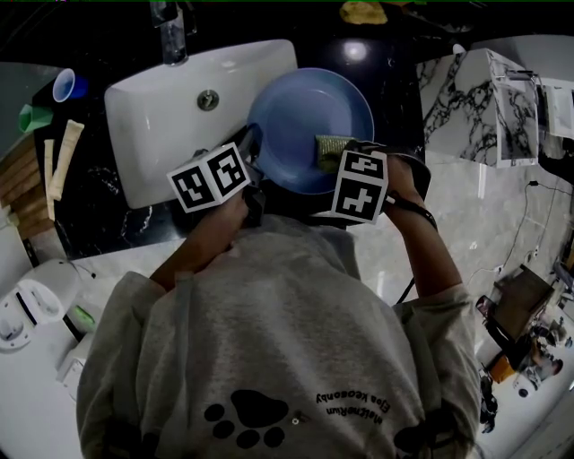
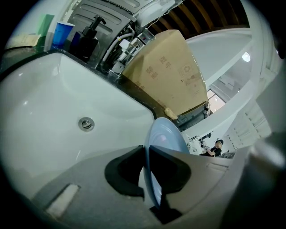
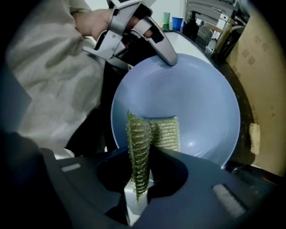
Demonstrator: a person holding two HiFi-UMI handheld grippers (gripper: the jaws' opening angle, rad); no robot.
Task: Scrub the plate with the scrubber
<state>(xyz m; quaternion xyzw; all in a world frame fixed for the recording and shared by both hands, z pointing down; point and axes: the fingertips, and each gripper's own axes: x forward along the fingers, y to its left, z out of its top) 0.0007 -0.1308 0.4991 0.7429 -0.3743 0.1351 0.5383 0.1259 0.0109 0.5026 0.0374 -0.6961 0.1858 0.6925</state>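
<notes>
In the head view the near rim of the plate is covered by the bodies of the left gripper and right gripper, so neither pair of jaws shows there. Only the far end of the scrubber on the plate shows; the rest lies under the right gripper. Left of the plate the tap is cut off by the top edge. Beyond the plate a yellow thing is cut too and cannot be identified. In the left gripper view the plate's lower rim is sunk between the jaws, and print on the cardboard box behind the plate is too blurred to read. In the right gripper view the scrubber's lower end vanishes between the jaws.
</notes>
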